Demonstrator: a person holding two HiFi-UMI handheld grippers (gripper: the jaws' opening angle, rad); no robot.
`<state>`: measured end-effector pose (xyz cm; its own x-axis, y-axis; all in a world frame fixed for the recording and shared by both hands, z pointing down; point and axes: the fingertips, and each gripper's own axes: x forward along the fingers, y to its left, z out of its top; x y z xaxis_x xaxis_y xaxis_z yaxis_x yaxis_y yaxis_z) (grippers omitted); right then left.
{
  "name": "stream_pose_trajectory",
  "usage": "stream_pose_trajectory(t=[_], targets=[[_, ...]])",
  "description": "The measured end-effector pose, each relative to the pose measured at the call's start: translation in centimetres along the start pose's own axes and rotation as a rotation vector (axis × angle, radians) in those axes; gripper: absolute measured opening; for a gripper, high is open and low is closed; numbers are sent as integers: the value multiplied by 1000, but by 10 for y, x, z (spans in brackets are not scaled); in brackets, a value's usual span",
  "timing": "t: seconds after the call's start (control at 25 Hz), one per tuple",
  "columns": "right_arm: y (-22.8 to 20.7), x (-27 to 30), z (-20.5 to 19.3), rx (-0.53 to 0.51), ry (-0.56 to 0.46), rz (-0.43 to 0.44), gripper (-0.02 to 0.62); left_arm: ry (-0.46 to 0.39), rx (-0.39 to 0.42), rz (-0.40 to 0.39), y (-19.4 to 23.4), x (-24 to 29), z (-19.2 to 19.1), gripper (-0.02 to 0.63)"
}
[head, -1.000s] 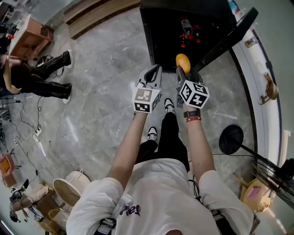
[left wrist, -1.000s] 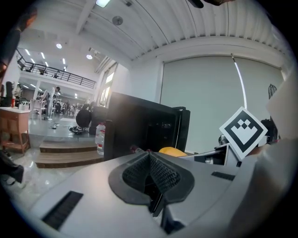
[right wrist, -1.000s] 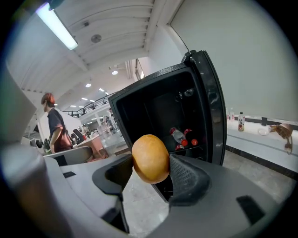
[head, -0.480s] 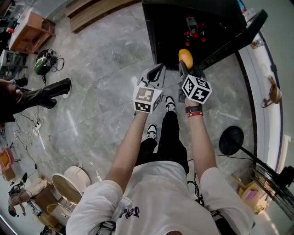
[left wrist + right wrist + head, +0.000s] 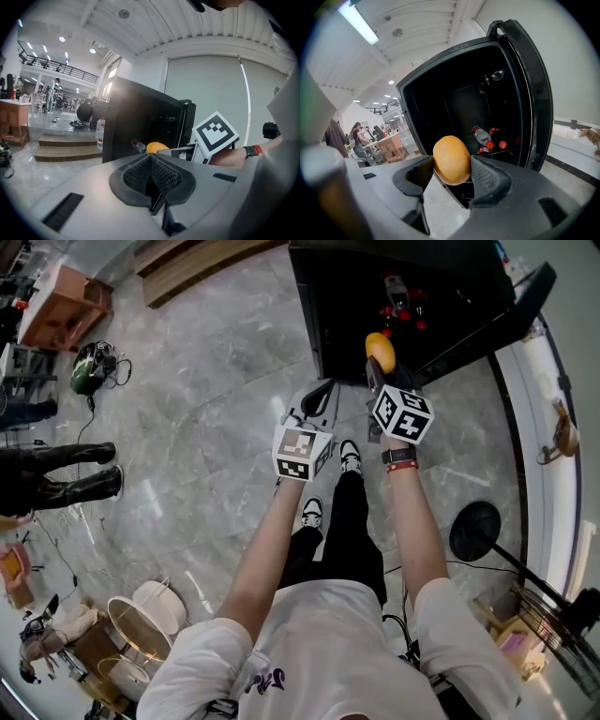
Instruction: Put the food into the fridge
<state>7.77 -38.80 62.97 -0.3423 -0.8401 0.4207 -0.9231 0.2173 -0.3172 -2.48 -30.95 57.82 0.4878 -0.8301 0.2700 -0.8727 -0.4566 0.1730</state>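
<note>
An orange bun point(image 5: 451, 160) sits between the pads of my right gripper point(image 5: 451, 171), which is shut on it. In the head view the bun point(image 5: 379, 348) hangs at the front edge of the small black fridge point(image 5: 349, 306), ahead of the right gripper point(image 5: 382, 373). The fridge door point(image 5: 533, 93) stands open at the right, and the dark inside point(image 5: 464, 108) faces the bun. My left gripper point(image 5: 151, 176) is shut with nothing in it, and in the head view the left gripper point(image 5: 319, 397) is just left of the right one, in front of the fridge.
Several red-capped bottles point(image 5: 487, 139) lie on the fridge's lower shelf, also seen as bottles point(image 5: 401, 302) in the head view. A round black stand base point(image 5: 478, 530) is on the floor at the right. A person's black boots point(image 5: 56, 472) stand at the far left. Buckets point(image 5: 150, 620) sit behind me.
Both grippers have moved forward toward the fridge, the right one carrying the bun to its opening. The booted person at the left has walked toward the frame's edge.
</note>
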Motion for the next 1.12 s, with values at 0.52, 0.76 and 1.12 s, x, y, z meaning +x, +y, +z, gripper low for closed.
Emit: stream_pose_trajectory(t=[0.52, 0.76, 1.12], targets=[[-6, 57, 1, -50, 9, 0, 262, -36, -1, 2, 24, 23, 9, 18], [-10, 83, -1, -62, 7, -7, 262, -45, 11, -1, 37, 41, 10, 18], [-9, 123, -6, -85, 11, -4, 262, -22, 2, 2, 54, 63, 4, 20]])
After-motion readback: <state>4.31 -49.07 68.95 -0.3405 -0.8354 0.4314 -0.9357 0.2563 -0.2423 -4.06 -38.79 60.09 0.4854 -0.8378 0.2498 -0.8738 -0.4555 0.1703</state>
